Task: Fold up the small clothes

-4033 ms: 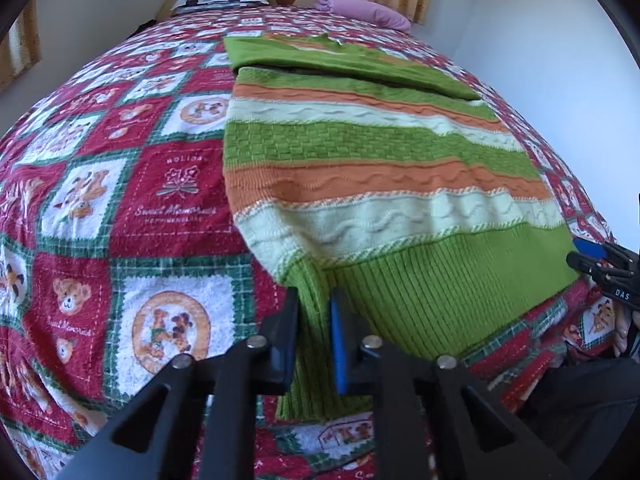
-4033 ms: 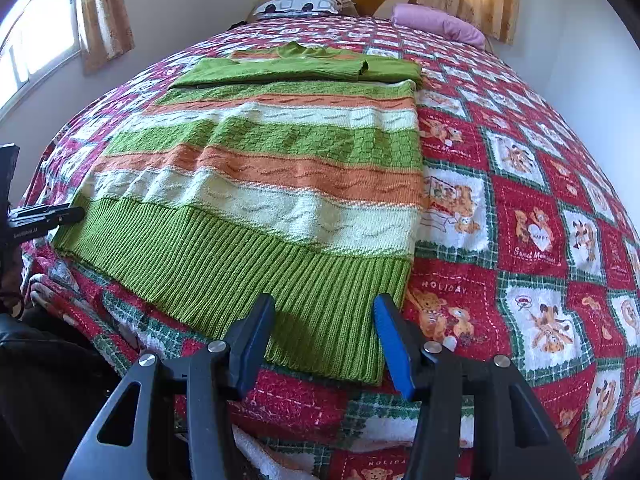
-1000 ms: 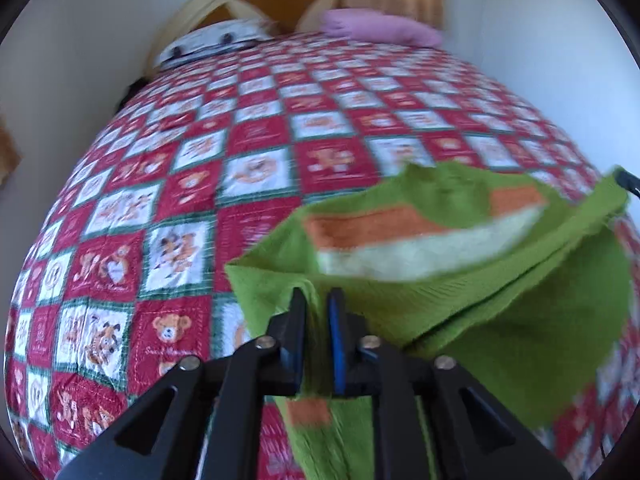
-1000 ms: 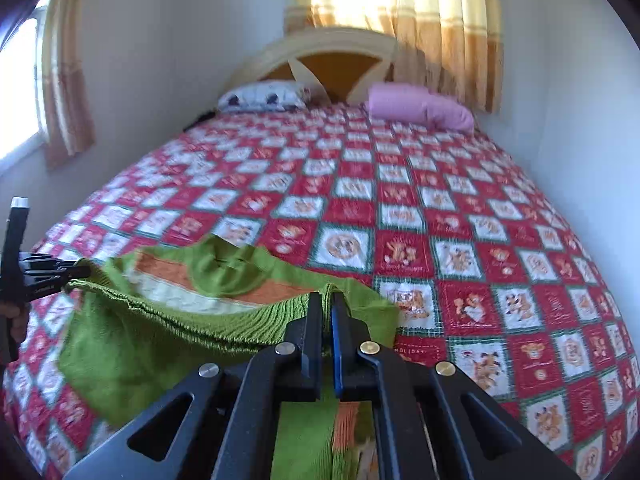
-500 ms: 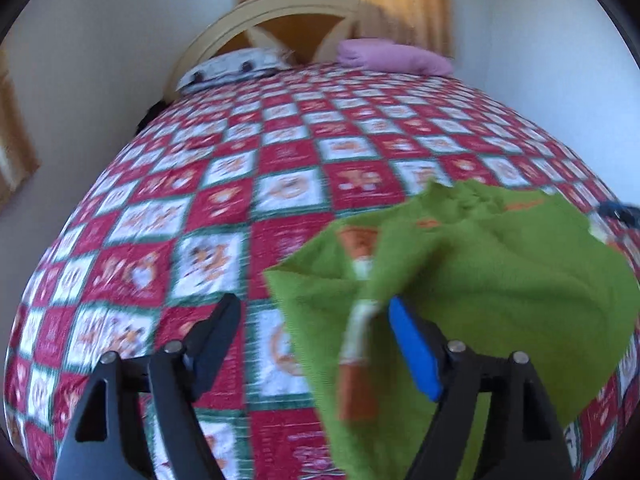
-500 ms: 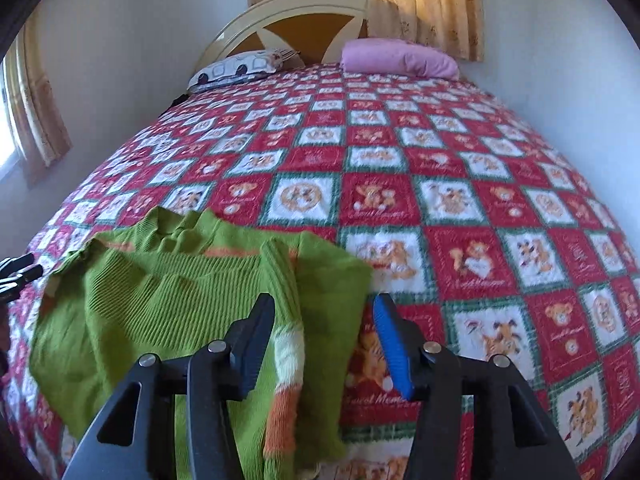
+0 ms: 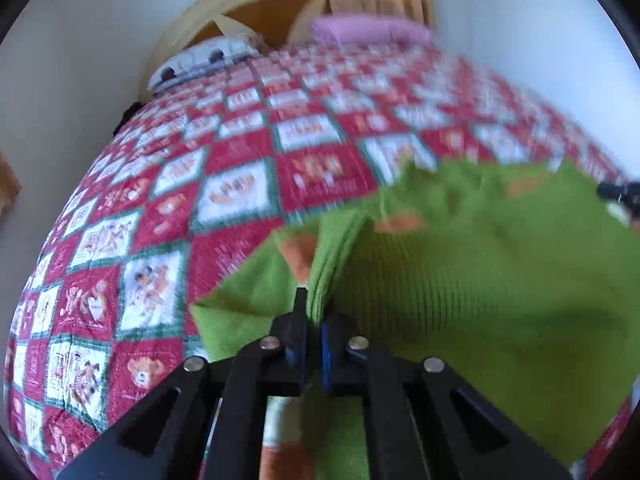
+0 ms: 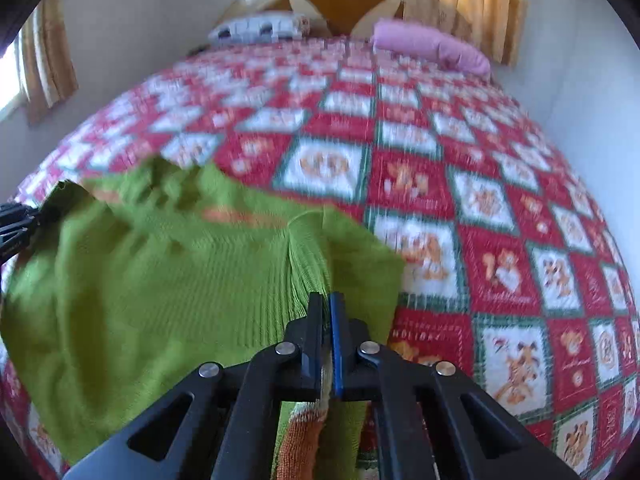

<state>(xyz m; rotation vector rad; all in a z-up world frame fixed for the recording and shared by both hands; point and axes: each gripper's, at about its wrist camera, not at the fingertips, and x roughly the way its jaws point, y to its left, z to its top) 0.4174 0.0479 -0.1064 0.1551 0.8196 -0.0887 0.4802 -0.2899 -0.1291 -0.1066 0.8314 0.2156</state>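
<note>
Sweater [image 8: 168,264] beside blurry, perhaps "HOLIDAY" quilt [image 8: 416,334]

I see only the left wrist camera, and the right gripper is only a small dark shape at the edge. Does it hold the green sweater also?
Observer: Yes. In the right wrist view, the right gripper has its jaws shut on a raised ridge of the green sweater.
Operator: What lies on its far side?
Observer: Bare quilt. The sweater's edge ends just to the right of the jaws.
Operator: Does anything hang under that gripper?
Observer: An orange band of the sweater shows below the jaws, between the gripper's arms.
</note>
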